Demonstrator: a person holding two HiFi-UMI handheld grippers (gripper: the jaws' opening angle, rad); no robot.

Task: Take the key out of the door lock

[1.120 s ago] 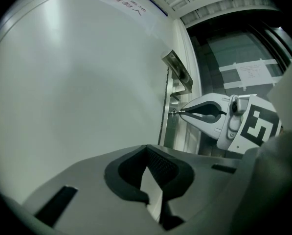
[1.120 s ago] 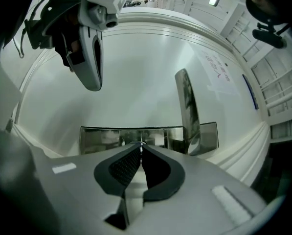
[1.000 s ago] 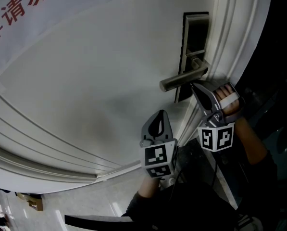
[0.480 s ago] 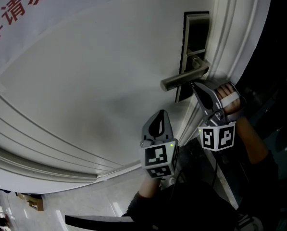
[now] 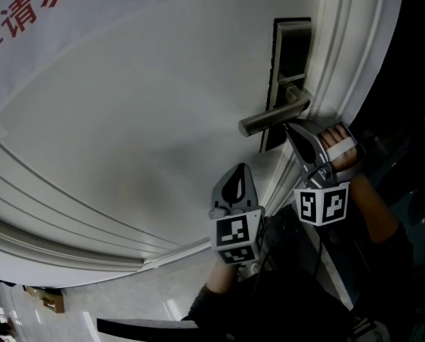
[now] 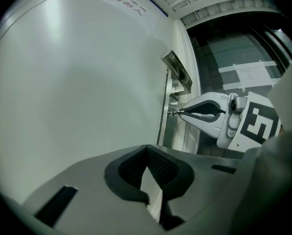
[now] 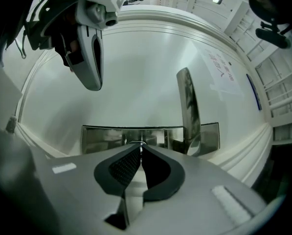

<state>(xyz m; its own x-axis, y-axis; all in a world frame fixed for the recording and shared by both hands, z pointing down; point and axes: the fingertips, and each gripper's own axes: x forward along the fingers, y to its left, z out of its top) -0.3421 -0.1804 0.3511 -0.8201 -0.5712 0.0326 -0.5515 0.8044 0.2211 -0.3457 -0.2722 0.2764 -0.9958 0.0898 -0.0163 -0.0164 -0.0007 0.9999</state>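
Note:
The metal lock plate sits on the white door, with its lever handle sticking out. My right gripper reaches in just under the handle and is shut on the small key in the lock. In the right gripper view the jaws meet at the keyhole on the lock plate, beside the handle. My left gripper hangs apart, lower left of the lock, shut with nothing in it. The left gripper view shows the right gripper from the side.
A white sheet with red characters hangs on the door at upper left. The moulded door frame runs just right of the lock, with a dark glass area beyond it. A person's hand holds the right gripper.

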